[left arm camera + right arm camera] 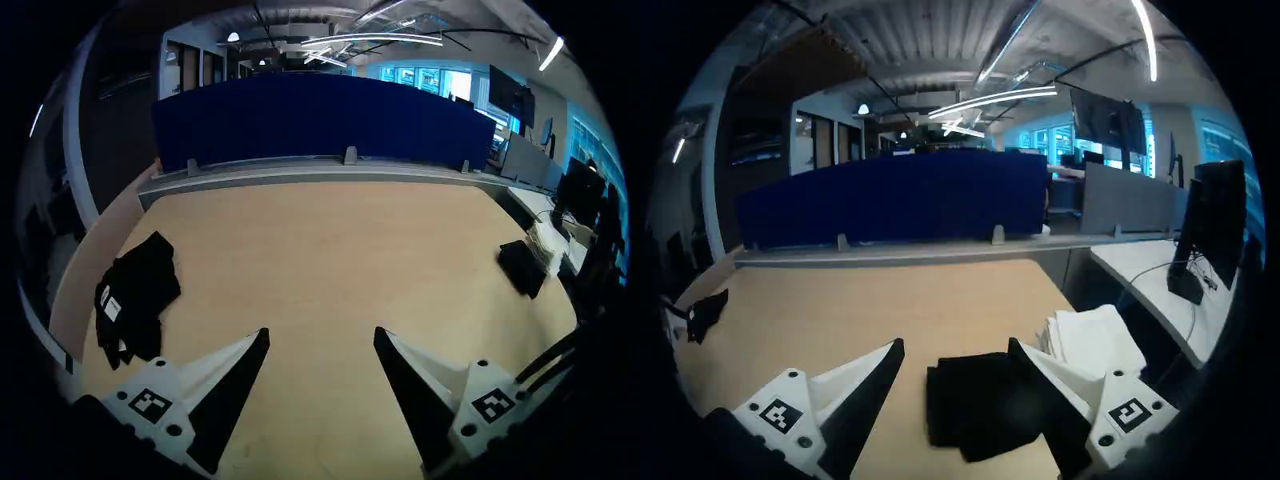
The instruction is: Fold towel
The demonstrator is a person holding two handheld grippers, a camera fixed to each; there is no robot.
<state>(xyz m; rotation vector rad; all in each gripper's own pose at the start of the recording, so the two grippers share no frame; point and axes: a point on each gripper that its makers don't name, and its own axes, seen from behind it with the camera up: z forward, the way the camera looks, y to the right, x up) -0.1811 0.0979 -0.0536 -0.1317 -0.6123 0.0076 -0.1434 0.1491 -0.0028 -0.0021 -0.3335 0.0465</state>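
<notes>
A crumpled black towel (134, 298) with a white tag lies at the left edge of the wooden table (336, 256); in the right gripper view the same crumpled towel (706, 312) sits far left. A folded black towel (984, 404) rests on the table just ahead of my right gripper (956, 346), partly behind its right finger; in the left gripper view that folded towel (522, 266) lies at the right edge. My left gripper (322, 332) hangs open over bare tabletop. Both grippers hold nothing.
A stack of folded white towels (1092, 340) sits at the table's right edge beside the black one. A blue divider panel (320, 120) runs along the table's far side. A monitor (1212, 228) stands on the neighbouring desk to the right.
</notes>
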